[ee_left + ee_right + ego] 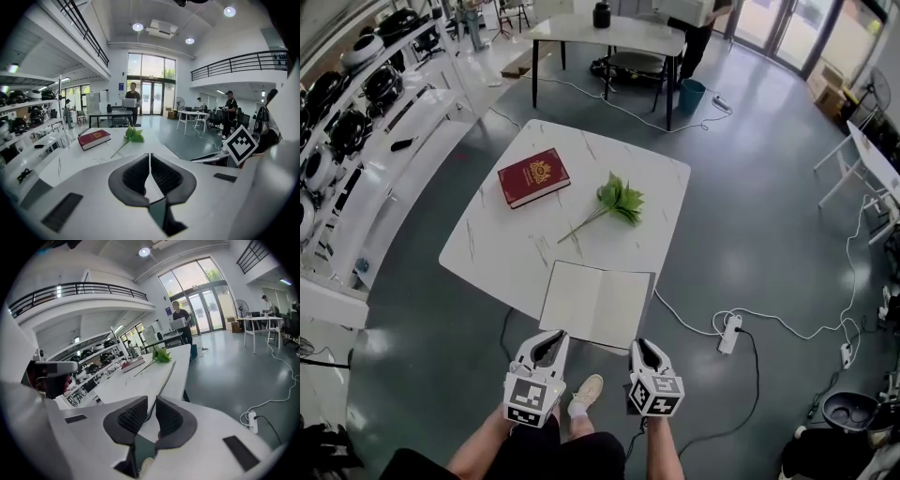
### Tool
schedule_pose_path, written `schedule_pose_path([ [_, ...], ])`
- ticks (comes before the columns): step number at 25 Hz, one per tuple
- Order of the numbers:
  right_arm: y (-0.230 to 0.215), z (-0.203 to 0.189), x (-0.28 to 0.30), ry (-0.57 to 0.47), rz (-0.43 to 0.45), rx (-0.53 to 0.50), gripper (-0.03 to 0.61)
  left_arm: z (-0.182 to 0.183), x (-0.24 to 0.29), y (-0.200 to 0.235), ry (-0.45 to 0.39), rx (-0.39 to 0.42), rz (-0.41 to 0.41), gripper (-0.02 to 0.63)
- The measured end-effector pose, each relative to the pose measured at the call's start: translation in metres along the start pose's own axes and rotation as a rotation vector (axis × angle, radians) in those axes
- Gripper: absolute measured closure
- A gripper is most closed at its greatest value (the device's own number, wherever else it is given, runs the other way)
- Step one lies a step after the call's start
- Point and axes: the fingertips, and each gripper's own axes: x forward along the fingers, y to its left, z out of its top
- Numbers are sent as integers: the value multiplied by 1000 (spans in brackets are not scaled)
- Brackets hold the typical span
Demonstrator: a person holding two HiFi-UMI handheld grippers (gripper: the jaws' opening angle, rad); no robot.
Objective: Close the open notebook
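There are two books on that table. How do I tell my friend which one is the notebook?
Find the white table in the middle of the grey floor. The notebook lies at its near edge, in front of the green leafy sprig. Unlike the shut red book farther back, it lies open, showing blank pale pages.

The left gripper (551,337) and the right gripper (645,345) had smooth white shells that narrowed into curved jaws lined with black ribbed pads (136,176). Each carried a cube (532,397) faced with black-and-white square markers. Flat black rectangular patches (64,212) sat on the shells. The person wore dark clothes (581,455) and a pale shoe (586,392).
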Motion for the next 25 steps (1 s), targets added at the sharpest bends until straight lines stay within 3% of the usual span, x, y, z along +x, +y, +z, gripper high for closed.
schedule_pose_path([
  [25,101,24,-7,-49,31,-162,552,4,-85,63,-82,-35,97,583],
])
